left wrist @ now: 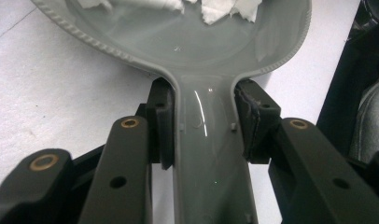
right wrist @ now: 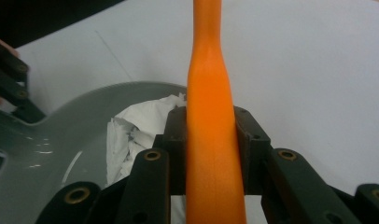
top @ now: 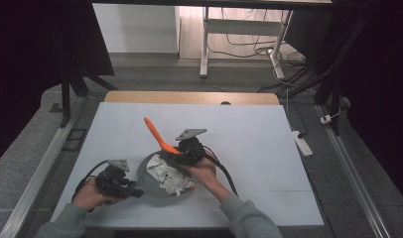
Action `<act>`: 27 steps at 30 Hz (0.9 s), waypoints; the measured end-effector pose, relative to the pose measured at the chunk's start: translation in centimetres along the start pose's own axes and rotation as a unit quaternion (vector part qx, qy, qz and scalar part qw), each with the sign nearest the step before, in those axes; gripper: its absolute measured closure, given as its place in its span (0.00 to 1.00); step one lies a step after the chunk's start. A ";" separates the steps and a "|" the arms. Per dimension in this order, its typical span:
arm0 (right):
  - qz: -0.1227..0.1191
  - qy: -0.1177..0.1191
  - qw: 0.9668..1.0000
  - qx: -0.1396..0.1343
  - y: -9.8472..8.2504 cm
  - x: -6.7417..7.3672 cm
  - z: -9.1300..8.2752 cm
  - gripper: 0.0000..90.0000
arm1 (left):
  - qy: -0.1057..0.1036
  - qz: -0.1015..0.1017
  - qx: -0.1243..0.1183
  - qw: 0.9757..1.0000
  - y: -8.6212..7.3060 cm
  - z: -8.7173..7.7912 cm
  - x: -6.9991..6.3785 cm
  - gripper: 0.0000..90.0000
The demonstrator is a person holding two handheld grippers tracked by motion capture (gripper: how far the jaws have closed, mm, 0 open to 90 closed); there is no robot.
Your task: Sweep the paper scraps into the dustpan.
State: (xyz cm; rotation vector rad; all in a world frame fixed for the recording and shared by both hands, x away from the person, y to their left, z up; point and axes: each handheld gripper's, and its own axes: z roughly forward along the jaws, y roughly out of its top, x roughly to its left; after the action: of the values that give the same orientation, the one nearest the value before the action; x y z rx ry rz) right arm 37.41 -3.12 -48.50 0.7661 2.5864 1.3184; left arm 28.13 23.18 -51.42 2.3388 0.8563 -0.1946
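A grey pan (top: 146, 182) holding torn white paper (top: 167, 177) sits near the front of the white table. My left gripper (top: 131, 191) is shut on the pan's handle (left wrist: 206, 154), one pad on each side, where the handle meets the bowl (left wrist: 187, 42). More paper (left wrist: 225, 9) lies in the bowl. My right gripper (top: 181, 151) hovers over the pan's far rim, shut on an orange spatula (top: 157, 134) whose handle slants up and away to the left. The spatula (right wrist: 211, 116) runs straight out between my right gripper (right wrist: 211, 140) jaws, above the pan (right wrist: 61, 135) and paper (right wrist: 136, 126).
The white tabletop (top: 254, 144) is open to the right and behind the pan, with a wooden edge (top: 189, 97) at the back. On the floor beyond are a power strip (top: 301, 141), cables and a desk leg (top: 204, 49). Rails run along both table sides.
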 end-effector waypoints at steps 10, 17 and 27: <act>0.000 -0.023 0.999 -0.029 0.3 -0.9 -2.1 0.78 | 0.000 -0.001 0.000 1.000 0.0 0.0 0.0 0.68; 0.009 -0.038 0.999 -0.035 -0.1 -1.9 -3.7 0.78 | 0.001 -0.001 0.000 1.000 0.0 0.0 -0.1 0.68; 0.043 -0.088 0.995 0.002 -2.1 -3.9 -4.8 0.78 | 0.003 -0.002 0.000 1.000 0.0 0.0 -0.2 0.68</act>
State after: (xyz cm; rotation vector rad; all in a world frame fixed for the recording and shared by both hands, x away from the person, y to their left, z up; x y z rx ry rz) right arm 38.35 -9.56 -47.63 0.9571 2.4445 1.2093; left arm 27.98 23.09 -51.39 2.3382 0.8642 -0.1905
